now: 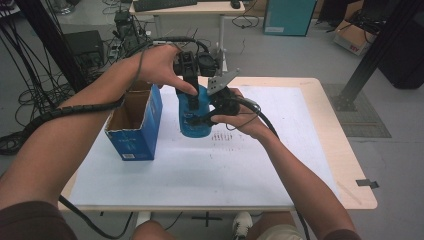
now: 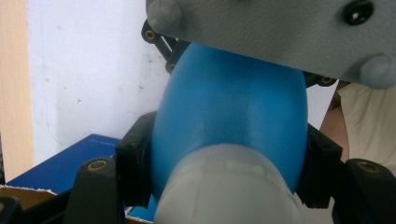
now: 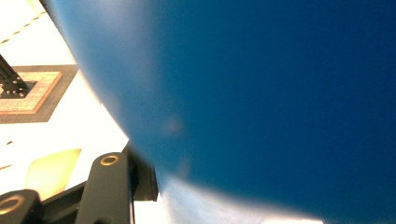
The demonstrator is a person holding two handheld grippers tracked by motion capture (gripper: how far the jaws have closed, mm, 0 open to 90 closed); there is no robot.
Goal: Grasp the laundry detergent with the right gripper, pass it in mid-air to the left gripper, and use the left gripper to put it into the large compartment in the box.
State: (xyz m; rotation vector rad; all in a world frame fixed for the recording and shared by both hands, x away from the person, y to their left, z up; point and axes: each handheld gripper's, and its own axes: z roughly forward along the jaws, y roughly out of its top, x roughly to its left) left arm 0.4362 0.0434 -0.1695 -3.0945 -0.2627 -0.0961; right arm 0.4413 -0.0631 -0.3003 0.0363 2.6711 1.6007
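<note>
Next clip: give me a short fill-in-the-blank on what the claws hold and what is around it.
1. Both claws grip the same ____ bottle.
2. In the high view, the box beside the bottle stands with its top ____.
3. In the left gripper view, the left claw has its jaws pressed on the bottle's two ____.
4. The white sheet lies on a ____ table.

Missing words: blue; open; sides; wooden
</note>
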